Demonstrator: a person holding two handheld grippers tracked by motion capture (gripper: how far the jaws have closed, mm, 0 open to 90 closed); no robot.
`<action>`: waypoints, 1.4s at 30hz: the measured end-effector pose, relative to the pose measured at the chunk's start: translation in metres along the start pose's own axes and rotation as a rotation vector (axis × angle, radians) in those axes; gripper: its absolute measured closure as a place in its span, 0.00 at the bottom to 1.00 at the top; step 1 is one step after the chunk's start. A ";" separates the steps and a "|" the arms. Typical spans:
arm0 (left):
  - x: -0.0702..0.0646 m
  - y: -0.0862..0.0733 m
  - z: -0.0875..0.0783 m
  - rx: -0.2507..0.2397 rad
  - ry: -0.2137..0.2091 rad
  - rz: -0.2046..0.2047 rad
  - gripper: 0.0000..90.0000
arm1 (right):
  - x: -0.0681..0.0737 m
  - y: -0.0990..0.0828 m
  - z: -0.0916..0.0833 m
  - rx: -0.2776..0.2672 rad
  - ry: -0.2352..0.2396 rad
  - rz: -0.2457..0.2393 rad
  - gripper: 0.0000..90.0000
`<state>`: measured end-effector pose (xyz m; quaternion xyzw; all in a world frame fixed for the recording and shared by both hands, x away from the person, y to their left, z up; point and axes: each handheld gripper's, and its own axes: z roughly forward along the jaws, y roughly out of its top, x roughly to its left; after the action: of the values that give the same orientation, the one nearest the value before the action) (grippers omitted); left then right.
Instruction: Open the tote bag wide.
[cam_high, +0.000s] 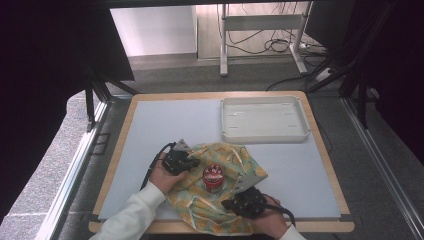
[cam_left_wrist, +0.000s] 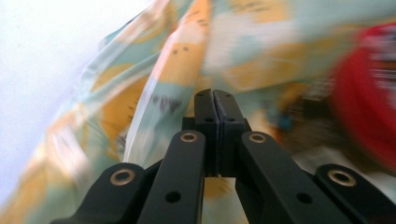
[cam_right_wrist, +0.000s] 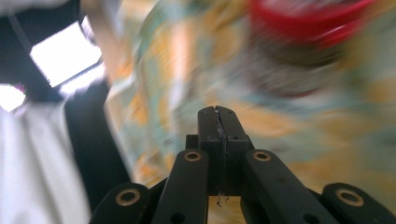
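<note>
From the high view, a patterned cloth (cam_high: 220, 192) is lying crumpled at the near edge of the table (cam_high: 150, 130), with a small red-lidded jar (cam_high: 212, 177) sitting on its middle. A white tray (cam_high: 264, 120) is standing empty, well apart at the far right. The left gripper (cam_high: 192, 162) is resting at the cloth's left edge, the right gripper (cam_high: 231, 204) at its near right part; a white sleeve (cam_high: 132, 215) is coming in from below.

In the left gripper view, the jaws are pressing flat together at the tips (cam_left_wrist: 214, 100) and the cloth (cam_left_wrist: 140, 93) is running blurred behind them. Whether a fold is pinched between them I cannot tell. The jar (cam_left_wrist: 364, 112) is showing as a red blur to the right.

In the right gripper view, the jaws are meeting at the tips (cam_right_wrist: 217, 116) with a thin thread or sliver showing in the seam; it is too slight to say they are gripping cloth (cam_right_wrist: 327, 126). The jar (cam_right_wrist: 308, 23) is lying beyond them, at the top of the view.

The cloth is looking light, soft and limp, so it will probably sag and slide unless taken by a hem or corner. The jar looks rigid and smooth, likely to tip or roll if the cloth under it is lifted unevenly.
</note>
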<state>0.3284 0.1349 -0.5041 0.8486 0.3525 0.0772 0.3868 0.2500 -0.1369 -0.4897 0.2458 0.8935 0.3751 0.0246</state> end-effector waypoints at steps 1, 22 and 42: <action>-0.003 -0.002 -0.006 0.000 -0.011 0.015 0.99 | -0.005 0.003 -0.007 -0.024 -0.020 0.011 0.99; -0.047 -0.043 -0.013 0.128 -0.209 0.081 1.00 | -0.079 0.056 0.055 0.129 -0.150 0.011 0.99; -0.046 -0.059 -0.008 0.178 -0.292 0.062 1.00 | -0.128 0.062 0.074 0.092 -0.215 0.151 0.99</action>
<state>0.2595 0.1361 -0.5335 0.8922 0.2717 -0.0664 0.3547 0.4053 -0.1091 -0.5186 0.3520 0.8808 0.3062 0.0808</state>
